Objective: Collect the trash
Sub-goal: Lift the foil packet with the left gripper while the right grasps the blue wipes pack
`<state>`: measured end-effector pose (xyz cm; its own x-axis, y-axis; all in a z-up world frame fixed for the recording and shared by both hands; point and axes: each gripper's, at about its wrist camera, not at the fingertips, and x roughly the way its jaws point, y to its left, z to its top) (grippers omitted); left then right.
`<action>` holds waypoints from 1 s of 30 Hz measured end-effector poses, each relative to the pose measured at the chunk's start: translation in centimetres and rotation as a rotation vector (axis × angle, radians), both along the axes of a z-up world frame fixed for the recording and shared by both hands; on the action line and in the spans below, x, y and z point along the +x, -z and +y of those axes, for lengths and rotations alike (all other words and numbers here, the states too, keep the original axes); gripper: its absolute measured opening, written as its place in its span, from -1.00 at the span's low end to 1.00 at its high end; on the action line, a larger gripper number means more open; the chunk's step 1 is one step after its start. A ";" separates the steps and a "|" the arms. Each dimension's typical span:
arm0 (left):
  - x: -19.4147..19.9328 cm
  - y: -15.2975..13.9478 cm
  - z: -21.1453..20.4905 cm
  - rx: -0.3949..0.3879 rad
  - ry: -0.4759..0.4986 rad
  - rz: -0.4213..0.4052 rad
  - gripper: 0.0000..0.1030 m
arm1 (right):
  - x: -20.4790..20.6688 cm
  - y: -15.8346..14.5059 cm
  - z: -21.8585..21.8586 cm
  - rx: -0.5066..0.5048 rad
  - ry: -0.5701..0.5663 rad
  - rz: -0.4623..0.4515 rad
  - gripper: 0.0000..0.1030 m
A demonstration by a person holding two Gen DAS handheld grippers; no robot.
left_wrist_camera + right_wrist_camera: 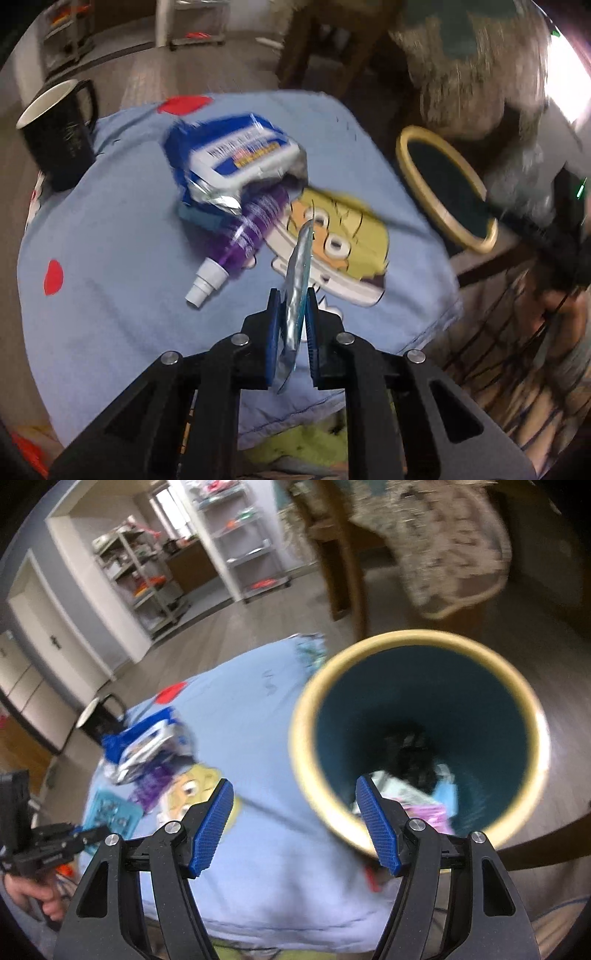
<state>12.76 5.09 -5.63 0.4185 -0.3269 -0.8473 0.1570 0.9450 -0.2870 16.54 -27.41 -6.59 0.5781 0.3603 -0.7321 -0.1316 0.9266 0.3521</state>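
Observation:
My left gripper (293,299) is shut on a thin silver-blue foil wrapper (298,284) and holds it above the blue cartoon cloth (110,295). A torn blue and white wrapper (236,155) lies on a purple squeeze pouch with a white spout (240,243) at the cloth's middle. The teal bin with a gold rim (443,184) stands to the right. My right gripper (295,801) is open and empty, its jaws wide apart at the bin's near rim (310,786). The bin holds several scraps (417,794). The wrapper pile shows at the left (147,746).
A black mug (59,133) stands at the cloth's far left; it also shows in the right wrist view (99,716). A teal packet (110,808) lies on the cloth. Wooden chair legs (343,561) and draped fabric (450,542) stand behind the bin. Shelves (147,572) line the far wall.

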 end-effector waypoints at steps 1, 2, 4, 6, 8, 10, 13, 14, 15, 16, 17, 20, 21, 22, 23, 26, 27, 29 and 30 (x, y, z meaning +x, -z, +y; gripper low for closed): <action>-0.1 -0.7 1.0 -0.046 -0.030 -0.017 -0.76 | 0.2 0.0 0.7 0.023 -0.017 0.009 0.36; -0.3 -0.9 1.6 -0.076 -0.050 -0.028 -0.76 | 0.4 0.0 1.5 0.049 -0.032 0.019 0.36; -0.9 -1.7 2.5 -0.140 -0.093 -0.065 -0.76 | 1.1 0.1 3.3 0.116 -0.065 0.046 0.36; -1.6 -2.4 3.3 -0.166 -0.132 -0.103 -0.76 | 1.8 0.4 5.2 0.181 -0.090 0.081 0.36; -2.3 -3.2 4.5 -0.221 -0.172 -0.166 -0.76 | 2.5 0.6 7.3 0.225 -0.109 0.110 0.36; -2.7 -3.4 5.8 -0.247 -0.221 -0.205 -0.76 | 3.4 1.1 9.4 0.261 -0.123 0.143 0.36; -2.7 -2.2 7.7 -0.287 -0.312 -0.201 -0.76 | 4.6 1.8 11.6 0.289 -0.125 0.182 0.36; -2.5 -1.8 8.0 -0.296 -0.330 -0.197 -0.76 | 5.0 2.1 12.2 0.296 -0.123 0.192 0.36; -2.5 -1.6 8.6 -0.310 -0.354 -0.198 -0.76 | 5.5 2.4 12.8 0.308 -0.118 0.208 0.36; -2.5 -1.4 9.1 -0.323 -0.380 -0.208 -0.76 | 5.8 2.8 13.0 0.325 -0.116 0.224 0.36; -2.6 -1.5 9.4 -0.325 -0.398 -0.222 -0.76 | 6.2 3.1 13.3 0.344 -0.116 0.240 0.35; -3.0 -2.0 9.9 -0.320 -0.438 -0.275 -0.76 | 7.4 4.4 14.5 0.403 -0.128 0.302 0.26; -3.0 -2.2 9.9 -0.318 -0.442 -0.287 -0.76 | 7.8 4.8 14.9 0.412 -0.125 0.318 0.24; -3.1 -2.3 9.8 -0.315 -0.442 -0.298 -0.76 | 8.1 5.2 15.2 0.419 -0.118 0.331 0.19; -3.1 -2.3 9.9 -0.316 -0.437 -0.300 -0.76 | 8.4 5.4 15.4 0.424 -0.110 0.337 0.14; -2.9 -2.1 9.7 -0.311 -0.427 -0.298 -0.75 | 9.2 5.9 15.9 0.455 -0.086 0.346 0.03; -2.8 -2.0 9.7 -0.308 -0.429 -0.296 -0.75 | 9.4 6.0 16.0 0.463 -0.085 0.346 -0.01; -2.7 -1.8 9.7 -0.316 -0.429 -0.291 -0.75 | 9.8 6.1 16.3 0.482 -0.086 0.352 -0.06; -2.7 -1.7 9.7 -0.317 -0.430 -0.290 -0.75 | 9.9 6.1 16.5 0.489 -0.087 0.358 -0.17</action>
<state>10.07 14.82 -3.92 0.7685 -0.2948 -0.5679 -0.1059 0.8167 -0.5673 26.45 -10.93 -12.73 0.2807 0.7384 -0.6132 0.0057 0.6376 0.7704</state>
